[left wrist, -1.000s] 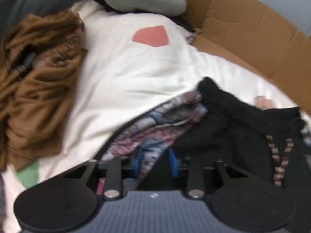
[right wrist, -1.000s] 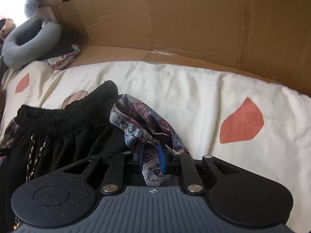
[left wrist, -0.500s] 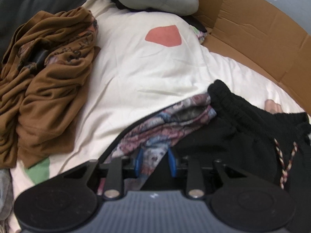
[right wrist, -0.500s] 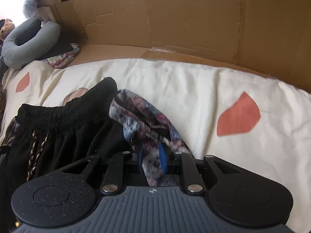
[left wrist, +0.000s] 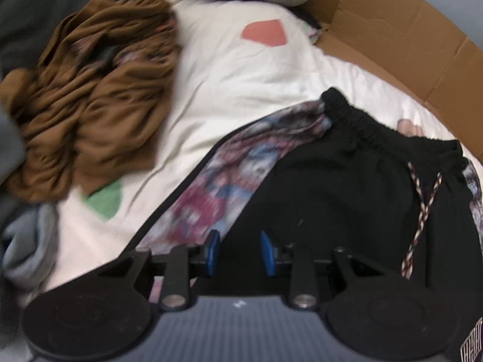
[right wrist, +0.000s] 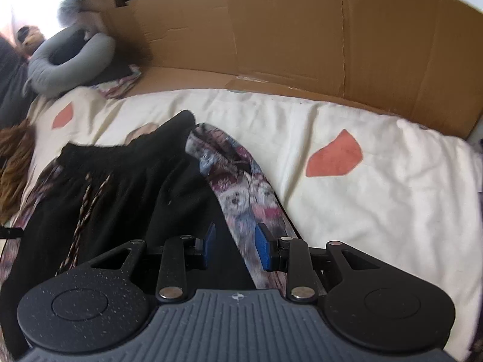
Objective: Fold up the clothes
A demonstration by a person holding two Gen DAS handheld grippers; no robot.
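Shorts (left wrist: 347,199) lie flat, unfolded; we hold the left hand-held gripper (left wrist: 240,252) and right hand-held gripper (right wrist: 235,246) part-open over their patterned side panels; right jaws just widened, gripping nothing.

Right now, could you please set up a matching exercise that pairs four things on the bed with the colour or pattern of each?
Things:
1. shorts
2. crumpled garment
3. side panel of the shorts
4. drawstring

Colour or pattern:
A. brown
B. braided, light and dark strands
C. black
D. print in blue, red and grey

Pairs: 1-C, 2-A, 3-D, 4-B
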